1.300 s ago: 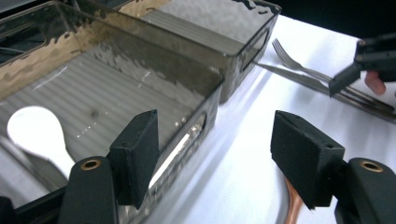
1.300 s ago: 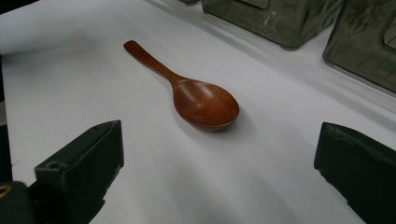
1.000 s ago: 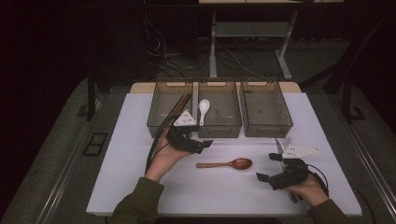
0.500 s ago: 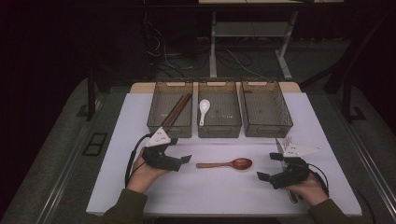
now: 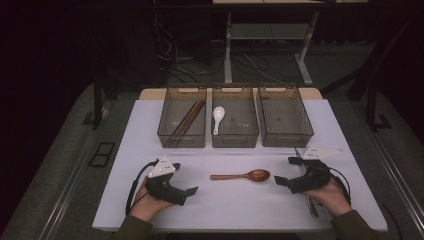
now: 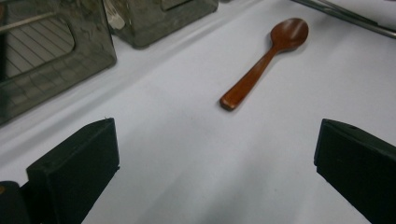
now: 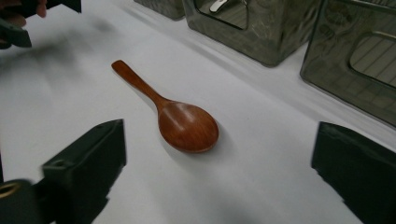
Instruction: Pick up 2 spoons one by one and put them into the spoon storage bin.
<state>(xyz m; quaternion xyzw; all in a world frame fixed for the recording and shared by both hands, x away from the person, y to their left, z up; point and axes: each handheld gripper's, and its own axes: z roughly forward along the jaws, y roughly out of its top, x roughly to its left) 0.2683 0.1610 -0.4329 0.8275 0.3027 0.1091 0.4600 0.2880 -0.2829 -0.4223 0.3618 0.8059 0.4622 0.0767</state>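
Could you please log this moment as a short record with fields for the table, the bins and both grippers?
surface: white table
on table: wooden spoon, bowl toward right gripper
left bin: brown chopsticks
middle bin: white spoon
right bin: empty
left gripper: open, holding nothing
right gripper: open, holding nothing

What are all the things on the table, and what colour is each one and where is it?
Table: one, white top, under everything.
Bins: three, clear grey, side by side at the far edge.
Chopsticks: dark brown, a pair as far as I can tell, in the left bin.
White spoon: one, in the middle bin.
Wooden spoon: one, reddish brown, flat on the table between the grippers, bowl toward the right gripper.
Metal rod: one, grey, under the right hand.
Left gripper: black, open, near left.
Right gripper: black, open, near right.
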